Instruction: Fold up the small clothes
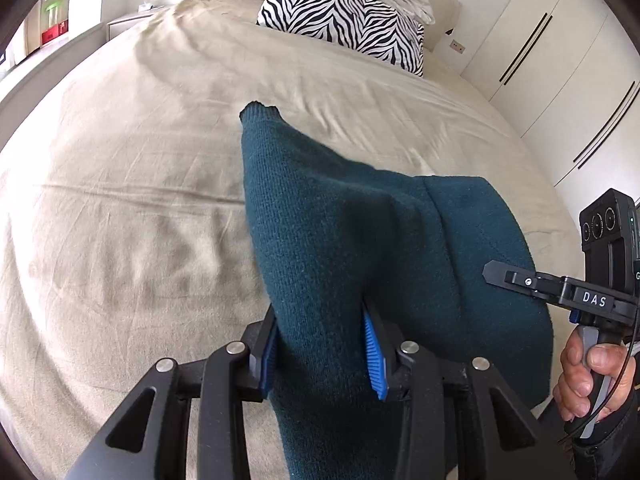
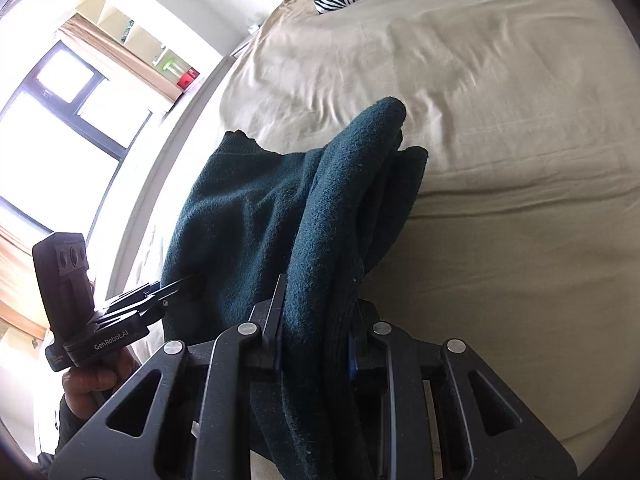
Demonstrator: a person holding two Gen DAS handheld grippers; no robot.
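The dark green knit cloth hangs in the air over the near part of the bed, bunched up. The left gripper pinches one part, and the right gripper pinches another thick bunch. It could slip out if the pinch is weak, or land crooked because it is so bunched. The zebra pillow sits far away.

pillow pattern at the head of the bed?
Black-and-white zebra stripes on the pillow; clearest in the left wrist view.
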